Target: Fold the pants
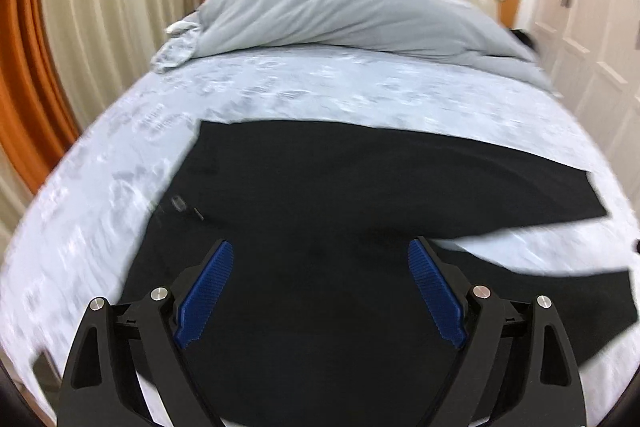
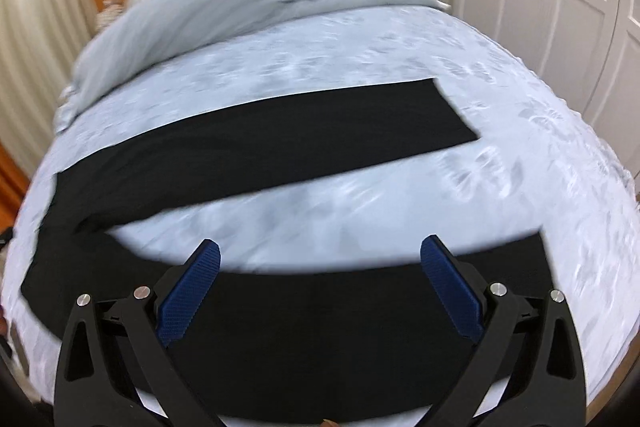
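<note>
Black pants [image 1: 360, 179] are lying spread flat on the pale patterned bed [image 1: 280, 87], legs splayed apart with sheet showing between them. We are holding the left hand-held gripper [image 1: 320, 255] over the waist end, its blue pads [image 1: 208, 291] gaping wide and gripping nothing. Our right hand-held gripper [image 2: 320, 251] is hovering above the nearer leg [image 2: 320, 327], equally wide and empty. Behind, a grey duvet [image 1: 340, 15] is lying bunched by the headboard.

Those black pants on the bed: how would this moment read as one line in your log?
step: pre-grasp | pants: flat on bed, legs spread apart | left gripper: open, over waist end | right gripper: open, over near leg
</note>
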